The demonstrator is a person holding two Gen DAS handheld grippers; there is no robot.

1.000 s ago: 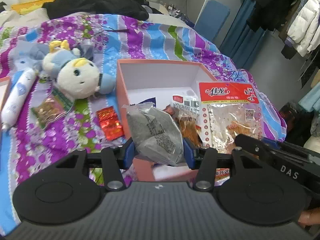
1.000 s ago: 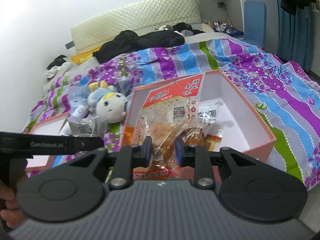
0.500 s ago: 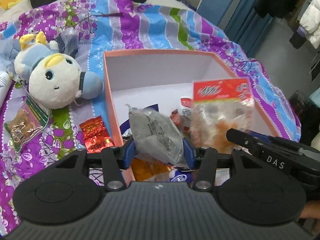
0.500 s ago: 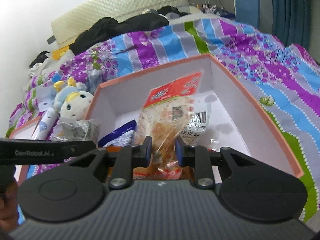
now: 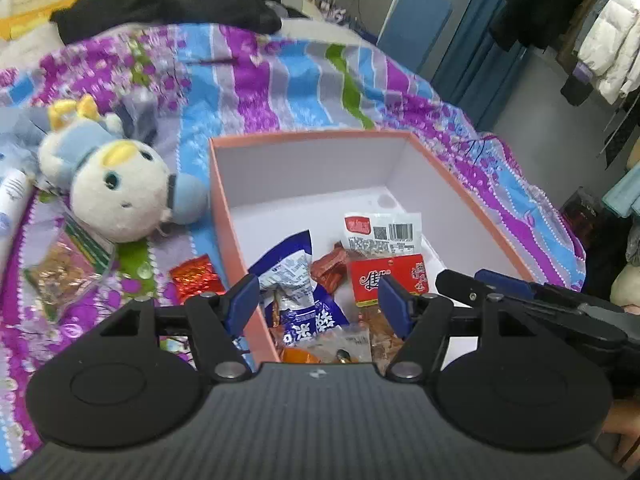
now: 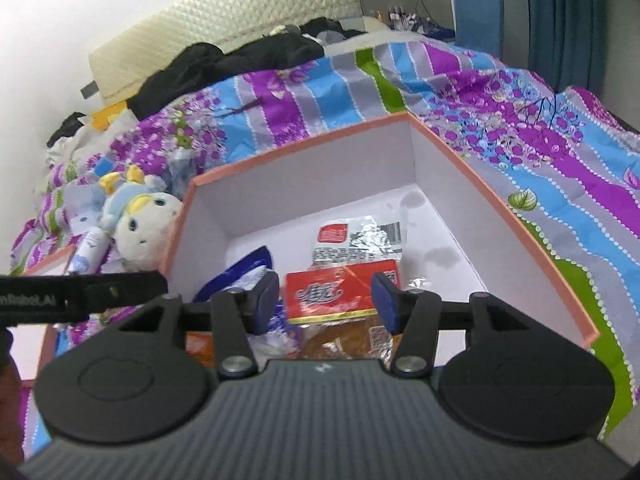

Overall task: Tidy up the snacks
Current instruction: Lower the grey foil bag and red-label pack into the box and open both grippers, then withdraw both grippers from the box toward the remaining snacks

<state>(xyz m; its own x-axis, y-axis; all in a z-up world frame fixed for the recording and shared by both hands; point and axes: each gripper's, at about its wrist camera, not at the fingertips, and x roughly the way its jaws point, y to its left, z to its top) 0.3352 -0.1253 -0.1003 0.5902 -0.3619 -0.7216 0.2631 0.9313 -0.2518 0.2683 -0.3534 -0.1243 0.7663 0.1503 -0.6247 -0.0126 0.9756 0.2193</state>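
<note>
Both tools tilt down over the pink box point(image 5: 224, 216) on the bed point(image 5: 280, 80), side by side. The left tool point(image 5: 318, 304) has its jaws apart, having just opened, with nothing pinched; below them in the box lies a blue and white packet point(image 5: 296, 280), and the box's near wall passes under its left finger. The right tool point(image 6: 326, 302) has just opened too, jaws apart and clear of the red-topped snack bag point(image 6: 340, 292), which lies flat in the box straight ahead at 12 o'clock, beyond it a silver packet point(image 6: 356, 240). Outside the box, at 9 o'clock, a red foil snack point(image 5: 196, 278) and a clear snack bag point(image 5: 60, 276) lie on the bedspread beside a plush toy point(image 5: 120, 188).
</note>
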